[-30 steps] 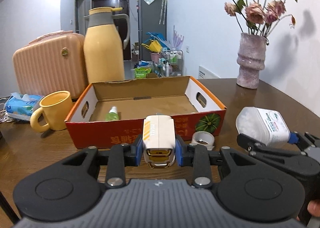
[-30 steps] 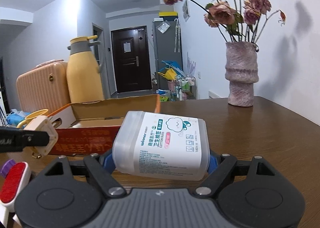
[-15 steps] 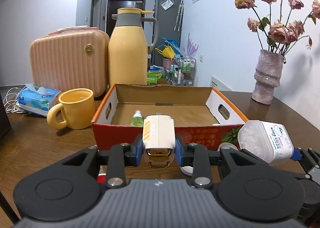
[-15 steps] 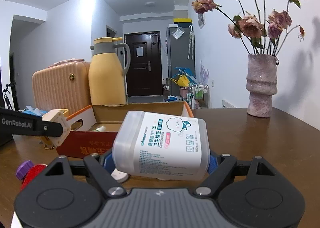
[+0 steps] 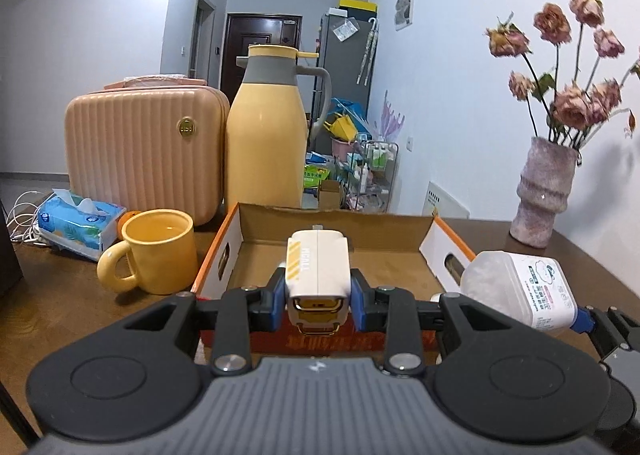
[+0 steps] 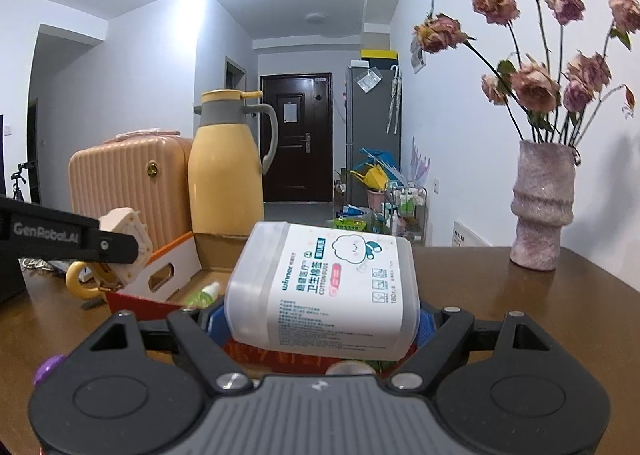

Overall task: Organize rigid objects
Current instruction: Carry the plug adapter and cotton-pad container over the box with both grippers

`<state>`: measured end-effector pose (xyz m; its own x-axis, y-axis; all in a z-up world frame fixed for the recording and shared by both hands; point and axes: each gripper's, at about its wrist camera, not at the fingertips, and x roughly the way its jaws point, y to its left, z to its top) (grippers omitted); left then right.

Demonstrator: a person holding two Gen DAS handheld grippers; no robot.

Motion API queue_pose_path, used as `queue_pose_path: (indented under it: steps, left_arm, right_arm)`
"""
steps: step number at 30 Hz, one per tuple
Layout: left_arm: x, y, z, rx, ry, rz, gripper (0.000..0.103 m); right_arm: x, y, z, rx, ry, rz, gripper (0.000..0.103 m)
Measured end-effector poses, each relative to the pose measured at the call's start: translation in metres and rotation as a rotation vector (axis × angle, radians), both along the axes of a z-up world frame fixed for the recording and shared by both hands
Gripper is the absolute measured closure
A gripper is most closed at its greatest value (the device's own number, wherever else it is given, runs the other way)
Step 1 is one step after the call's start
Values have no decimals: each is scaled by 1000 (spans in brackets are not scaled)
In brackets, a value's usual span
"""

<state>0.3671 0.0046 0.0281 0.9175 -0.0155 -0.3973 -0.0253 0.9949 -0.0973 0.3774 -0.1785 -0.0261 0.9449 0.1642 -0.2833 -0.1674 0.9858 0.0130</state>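
My left gripper [image 5: 318, 297] is shut on a small cream charger block [image 5: 318, 271] with a gold clip, held in the air just above the near wall of the open cardboard box [image 5: 444, 243]. My right gripper [image 6: 320, 319] is shut on a clear cotton-swab box [image 6: 328, 287] with a white label, also lifted at the box's near right side. That swab box [image 5: 520, 287] shows at the right of the left wrist view. The charger [image 6: 124, 231] and left gripper arm show at the left of the right wrist view. A small green bottle [image 6: 202, 293] lies inside the cardboard box [image 6: 176, 259].
Left of the box stand a yellow mug [image 5: 154, 255], a tissue pack [image 5: 76, 223], a peach case [image 5: 144, 151] and a tall yellow jug [image 5: 266, 135]. A vase of dried roses [image 5: 546, 191] stands at the back right. A purple-capped item [image 6: 46, 369] lies near the front left.
Both grippers have risen and moved toward the cardboard box with their loads; the box now sits closer and lower in both views. The grips have not changed.
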Motion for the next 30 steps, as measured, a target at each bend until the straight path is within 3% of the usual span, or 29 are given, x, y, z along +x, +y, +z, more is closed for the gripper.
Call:
queue_pose_path:
  steps: [11,30]
  left_arm:
    - [29,0,5,-15,-16,32,71]
    - [85,0,-2,-11,19,63,71]
  right_arm:
    - [34,12,10,-24,-5,23,20]
    - [94,16,11,-33,90,38,20]
